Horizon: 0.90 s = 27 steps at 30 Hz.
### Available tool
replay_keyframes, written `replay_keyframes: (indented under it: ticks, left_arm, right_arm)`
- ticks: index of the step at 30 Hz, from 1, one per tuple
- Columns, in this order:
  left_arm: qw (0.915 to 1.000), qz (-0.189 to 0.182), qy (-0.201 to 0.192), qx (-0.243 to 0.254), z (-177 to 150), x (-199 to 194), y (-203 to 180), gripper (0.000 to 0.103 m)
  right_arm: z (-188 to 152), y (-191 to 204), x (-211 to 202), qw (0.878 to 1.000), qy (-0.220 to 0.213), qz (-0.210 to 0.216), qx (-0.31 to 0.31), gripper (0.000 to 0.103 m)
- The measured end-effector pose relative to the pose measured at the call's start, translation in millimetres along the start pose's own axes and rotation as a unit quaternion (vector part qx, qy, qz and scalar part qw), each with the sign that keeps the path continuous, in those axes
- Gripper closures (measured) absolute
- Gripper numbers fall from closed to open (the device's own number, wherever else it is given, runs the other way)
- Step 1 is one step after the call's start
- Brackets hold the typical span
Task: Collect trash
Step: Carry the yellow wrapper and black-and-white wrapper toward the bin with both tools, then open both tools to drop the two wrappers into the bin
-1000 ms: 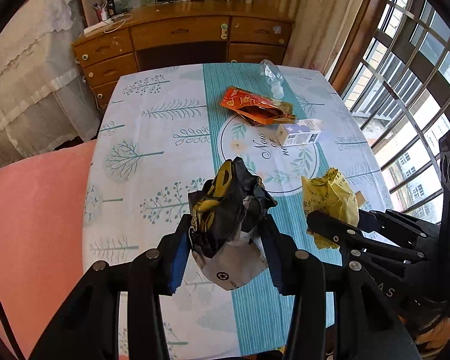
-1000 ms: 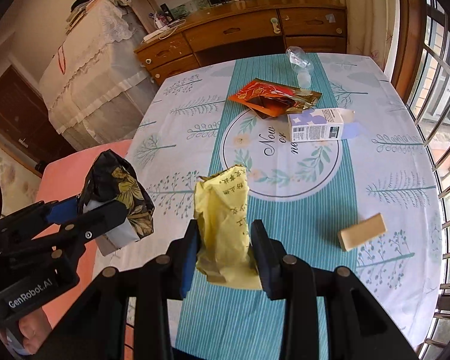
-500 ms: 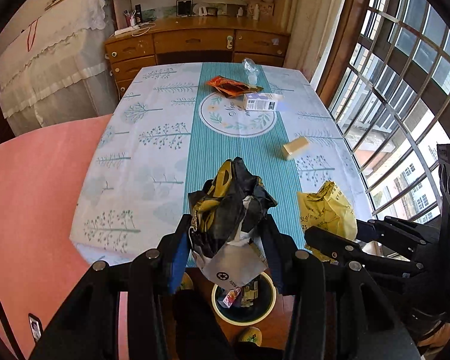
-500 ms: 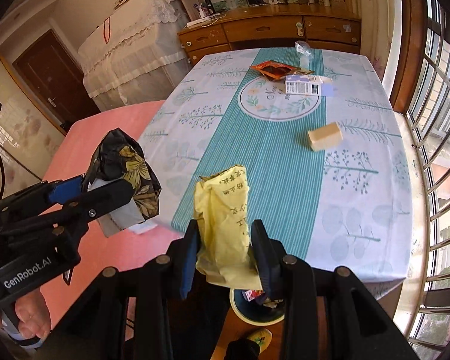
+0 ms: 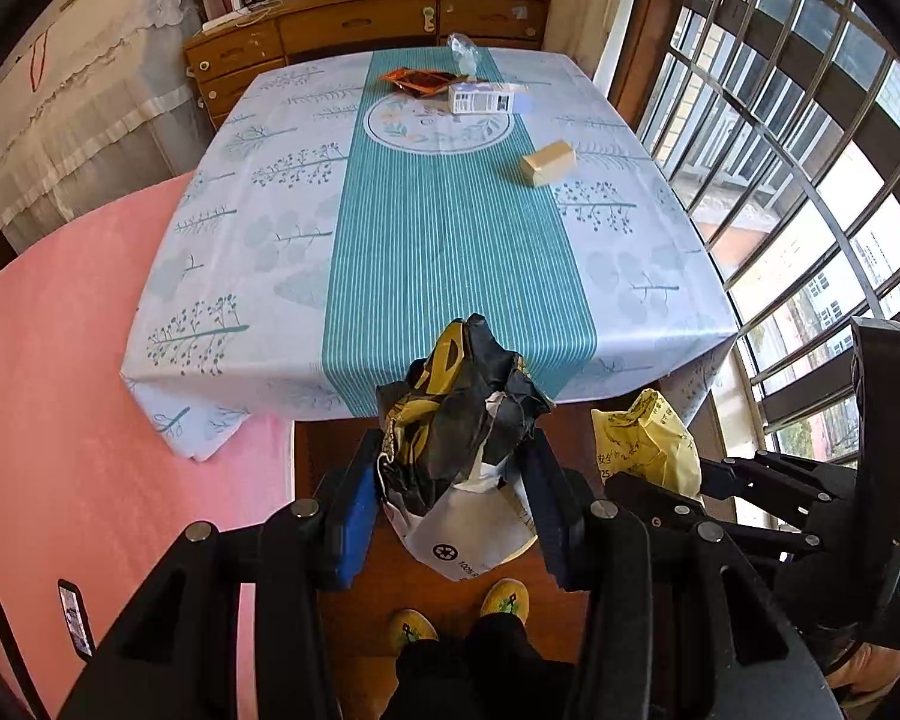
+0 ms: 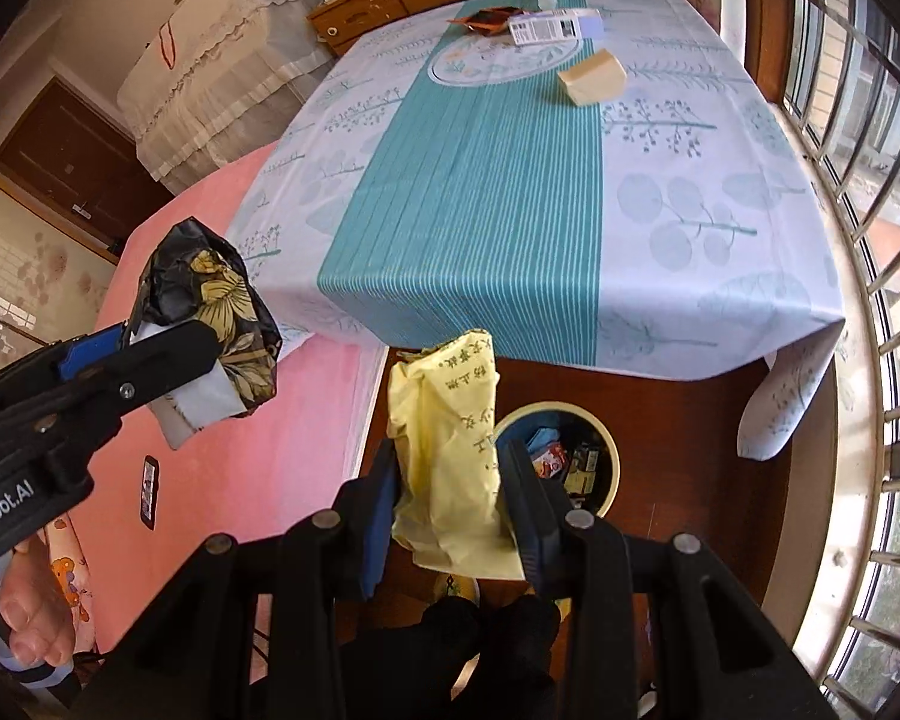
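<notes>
1. Two grippers, each clamped on one piece of trash. The left gripper [image 5: 450,498] pinches a crumpled black bag with yellow flower print and white paper base [image 5: 456,420]; the right gripper [image 6: 450,504] pinches a crumpled pale yellow paper bag with printed characters [image 6: 447,444].
2. Four items lie on the tablecloth with teal striped runner and tree print [image 5: 438,228]: one tan rectangular block [image 5: 547,163], one white carton with a printed label [image 5: 481,101], one orange foil wrapper [image 5: 415,80], one clear crumpled plastic bottle [image 5: 463,54].
3. One round cream-rimmed bin [image 6: 606,450] stands on the dark wood floor just off the table's near edge, with several wrappers inside.
4. Pose: both grippers sit off the table's near edge, over the floor, fingers pointing toward the table. In the right wrist view the yellow bag overlaps the bin's left rim; the left gripper is up and to the left, over the pink surface [image 6: 222,420].
5. Two yellow-patterned slippers [image 5: 459,615] show below the left gripper.
</notes>
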<state>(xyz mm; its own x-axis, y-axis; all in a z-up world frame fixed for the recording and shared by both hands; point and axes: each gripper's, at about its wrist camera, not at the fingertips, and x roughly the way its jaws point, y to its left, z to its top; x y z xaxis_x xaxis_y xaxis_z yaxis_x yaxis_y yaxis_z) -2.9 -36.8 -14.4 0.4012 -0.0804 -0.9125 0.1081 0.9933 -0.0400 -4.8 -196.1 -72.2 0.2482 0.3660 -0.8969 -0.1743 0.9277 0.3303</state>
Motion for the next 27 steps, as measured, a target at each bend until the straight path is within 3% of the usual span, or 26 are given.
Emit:
replay_keyframes:
  ticks: [9, 24, 27]
  left_arm:
    - [0.9971, -0.018, 0.072, 0.013, -44.4, 76.7, 0.4, 0.059]
    - [0.9862, -0.056, 0.156, 0.009, -113.7, 288.3, 15.7, 0.057]
    - [0.9845, -0.055, 0.166, 0.007, -123.4, 321.0, 18.7, 0.05]
  right_arm:
    - [-36.9, -28.7, 72.2, 0.996, 0.042, -0.027, 0.077, 0.068]
    - [-86.0, -105.1, 249.9, 0.982, 0.078, -0.066, 0.162, 0.065]
    - [-93.1, -119.3, 279.2, 0.979, 0.08, -0.066, 0.173, 0.062]
